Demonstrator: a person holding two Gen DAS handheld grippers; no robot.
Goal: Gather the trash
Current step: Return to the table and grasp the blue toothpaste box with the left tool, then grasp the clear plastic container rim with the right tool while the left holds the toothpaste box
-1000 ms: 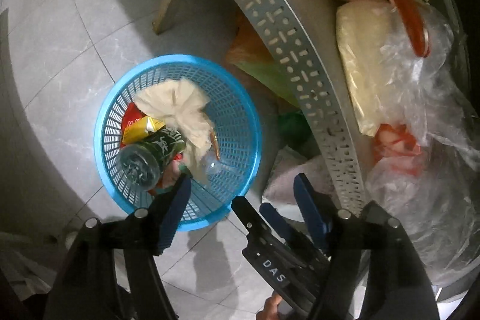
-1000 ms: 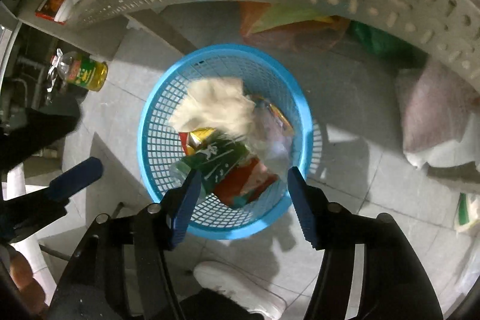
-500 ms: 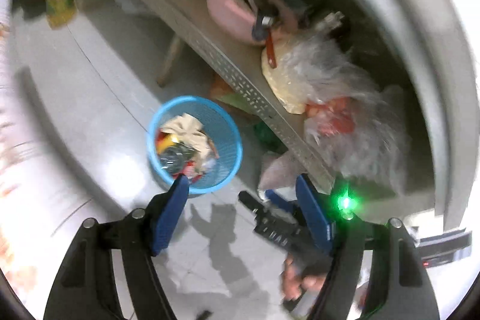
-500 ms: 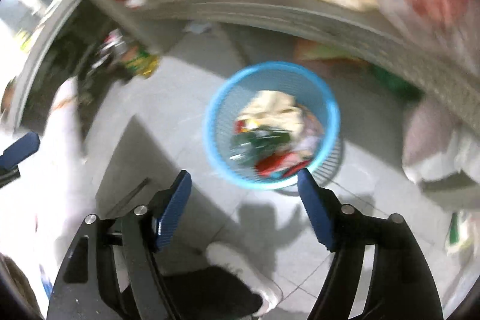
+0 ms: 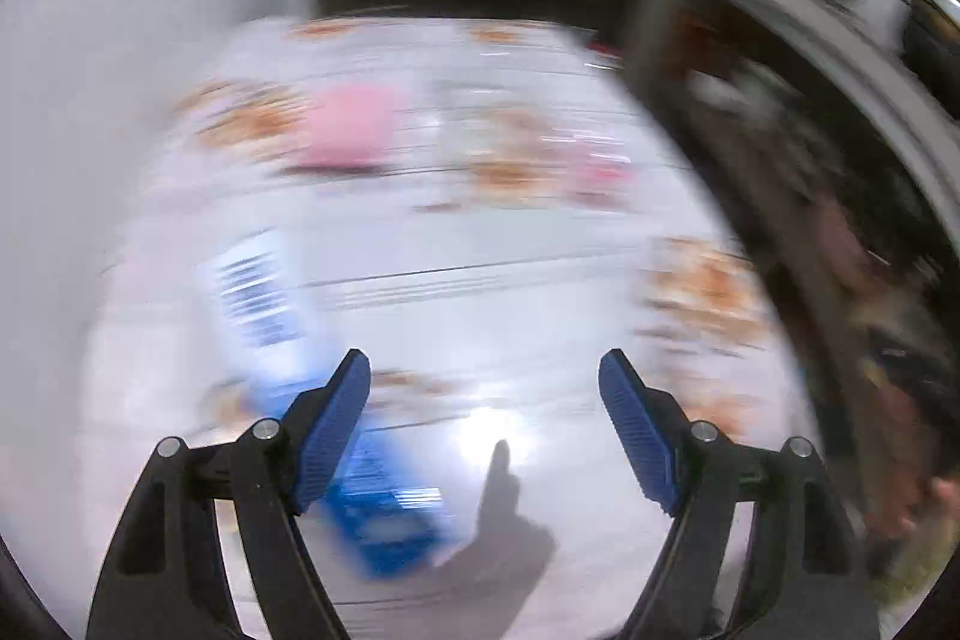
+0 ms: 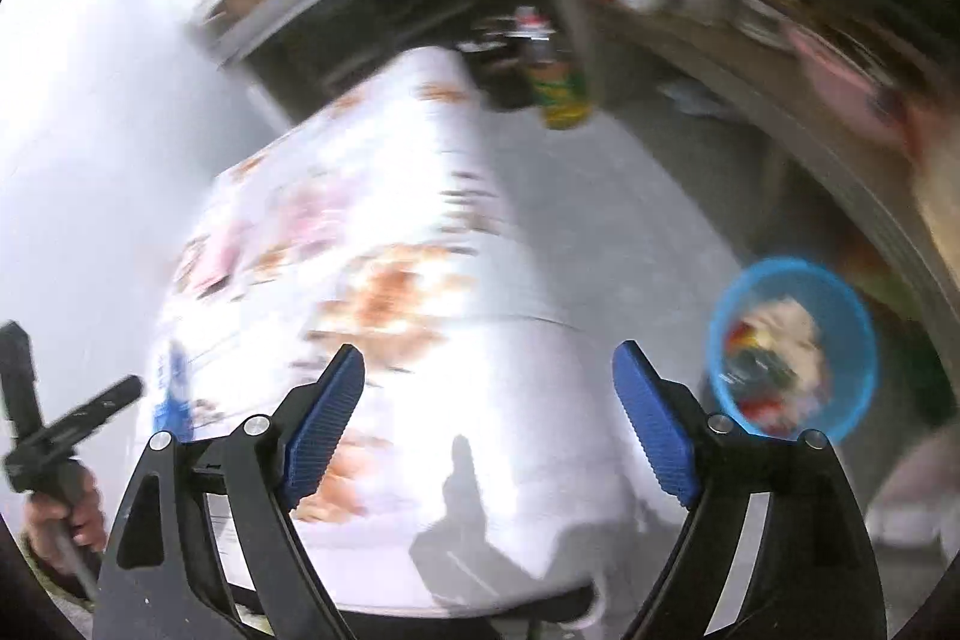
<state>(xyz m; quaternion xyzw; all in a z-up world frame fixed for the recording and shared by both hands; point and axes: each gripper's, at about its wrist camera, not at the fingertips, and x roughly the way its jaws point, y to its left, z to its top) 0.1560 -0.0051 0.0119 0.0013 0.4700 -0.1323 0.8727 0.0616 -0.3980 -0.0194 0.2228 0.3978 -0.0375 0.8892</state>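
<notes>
- At the far left of the right wrist view, a hand (image 6: 60, 514) is seen wrapped round the handle of the left gripper (image 6: 72, 430), which is held out over the left edge of the table (image 6: 540, 400).
- In the left wrist view, the left gripper (image 5: 483, 424) is pointed steeply down at the tabletop; its jaws have just been opening, stand wide, and nothing is held between them.
- A blurred blue and white packet (image 5: 270, 304) is seen on the cloth just beyond the left finger, apart from the pads.
- The right gripper (image 6: 489, 418) is tilted down over the near part of the table, jaws just opened wide and empty.
- Bare cloth is left ahead of both grippers; the table's right edge drops to grey floor (image 6: 630, 196).
- The blue basket (image 6: 852, 340), filled with trash (image 6: 774, 364), is set on the floor at the right, below a shelf rail (image 6: 840, 172).
</notes>
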